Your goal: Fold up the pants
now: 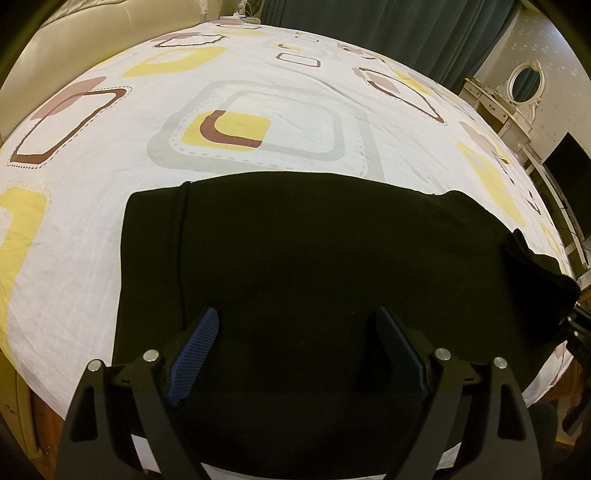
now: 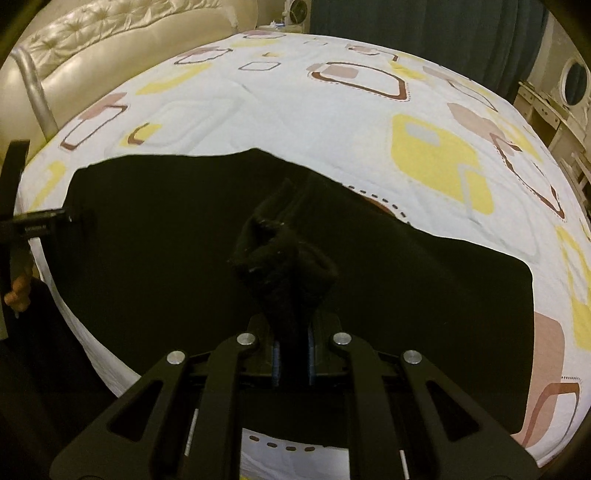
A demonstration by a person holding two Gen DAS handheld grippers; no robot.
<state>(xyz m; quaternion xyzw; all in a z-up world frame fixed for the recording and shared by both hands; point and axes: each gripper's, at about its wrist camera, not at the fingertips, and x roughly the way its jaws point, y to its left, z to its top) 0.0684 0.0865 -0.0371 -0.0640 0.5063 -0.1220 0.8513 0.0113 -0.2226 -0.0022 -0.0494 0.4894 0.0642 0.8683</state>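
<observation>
Our right hand-held gripper (image 2: 293, 354) pinches a bunched edge of the black pants (image 1: 314, 251) lying on the bed (image 1: 280, 103); our left hand-held gripper (image 1: 297, 332) hovers spread, pants toward twelve o'clock.

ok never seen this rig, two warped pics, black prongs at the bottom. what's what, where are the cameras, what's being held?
There is no robot here. A person carries a two-finger tool in each hand, and each one has a fisheye camera looking out along its fingers, so the prongs are those fingers and the bed looks curved.

In the left wrist view, the left tool is open above the black pants, with nothing between its blue pads.

In the right wrist view, the right tool is shut on a bunched-up part of the pants.

The pants lie spread on a bed sheet patterned with yellow and brown squares. Behind it are a cream padded headboard and dark curtains.
</observation>
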